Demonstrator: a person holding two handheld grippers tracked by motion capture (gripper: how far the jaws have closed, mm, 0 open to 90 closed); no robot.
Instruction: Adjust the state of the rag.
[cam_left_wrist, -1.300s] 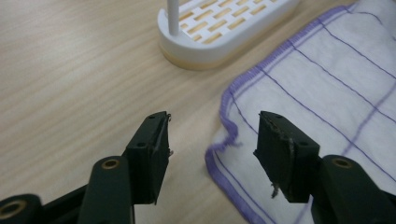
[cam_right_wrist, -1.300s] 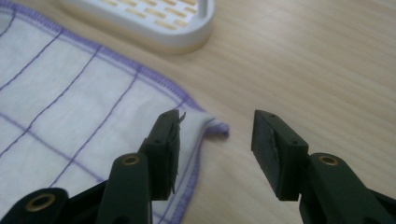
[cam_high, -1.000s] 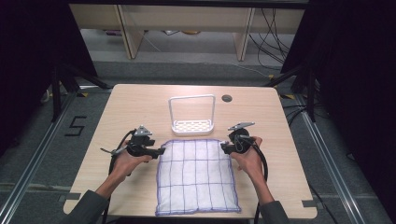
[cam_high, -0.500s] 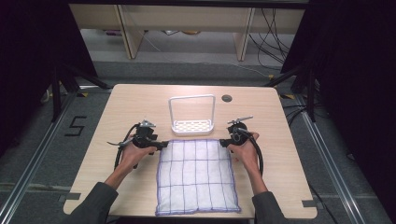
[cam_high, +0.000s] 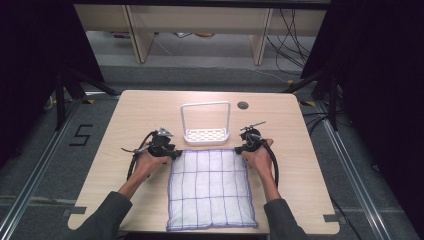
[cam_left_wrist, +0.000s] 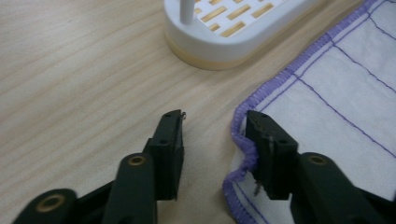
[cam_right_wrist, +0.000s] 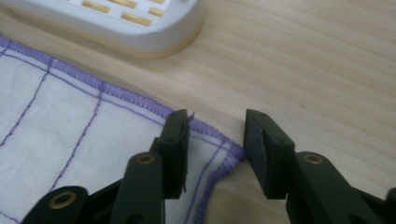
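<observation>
Two tools work at the far corners of the white cloth (cam_high: 210, 187), which lies flat on the desk (cam_high: 125, 115) just in front of the white rack (cam_high: 205, 134). The left tool (cam_high: 172, 153) sits at the cloth's far left corner. In the left gripper view, one jaw rests on the puckered purple hem and the other on bare wood beside it; the jaws have just been closing, and the pads do not yet pinch the fabric. The right tool (cam_high: 241, 149) sits at the cloth's far right corner. In the right gripper view, its jaws straddle the corner hem, one over the cloth, one just past its edge; they too have just been closing, with a gap remaining.
</observation>
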